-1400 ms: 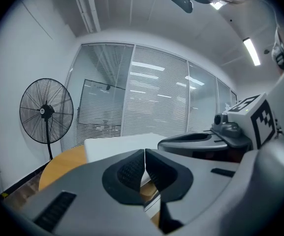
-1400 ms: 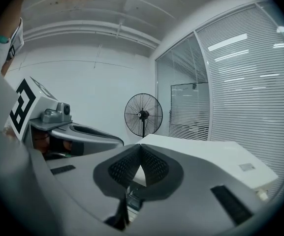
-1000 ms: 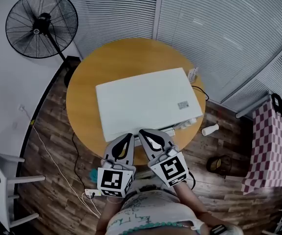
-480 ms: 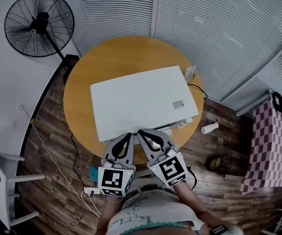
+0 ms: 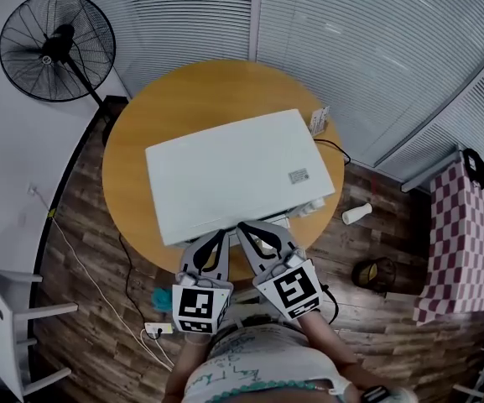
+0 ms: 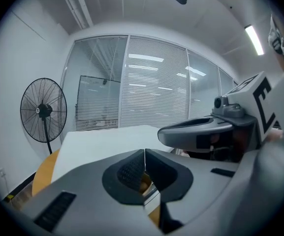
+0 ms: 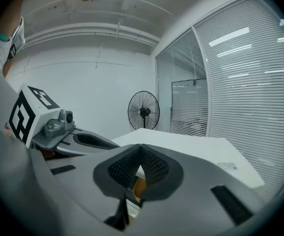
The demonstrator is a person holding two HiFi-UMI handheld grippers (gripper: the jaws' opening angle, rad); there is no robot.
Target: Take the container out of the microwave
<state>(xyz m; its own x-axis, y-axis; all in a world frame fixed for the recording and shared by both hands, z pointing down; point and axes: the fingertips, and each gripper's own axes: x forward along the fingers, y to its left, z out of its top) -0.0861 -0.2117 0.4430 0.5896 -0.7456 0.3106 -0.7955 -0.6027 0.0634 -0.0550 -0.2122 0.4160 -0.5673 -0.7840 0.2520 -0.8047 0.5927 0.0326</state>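
White microwave [image 5: 233,170]: at its front, left tongs [image 6: 144,152] and right tongs [image 7: 141,147] hover clenched, empty; best spread one before hooking its door.

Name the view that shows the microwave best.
Head view: the microwave shows whole from above, on the round table. The left gripper view shows only part of its white top past the jaws. The right gripper view shows the top and its label at a low angle. None shows the door.

The microwave [image 5: 233,173] and fan [image 5: 55,47] sit slightly further left in the head view than 1 second ago.
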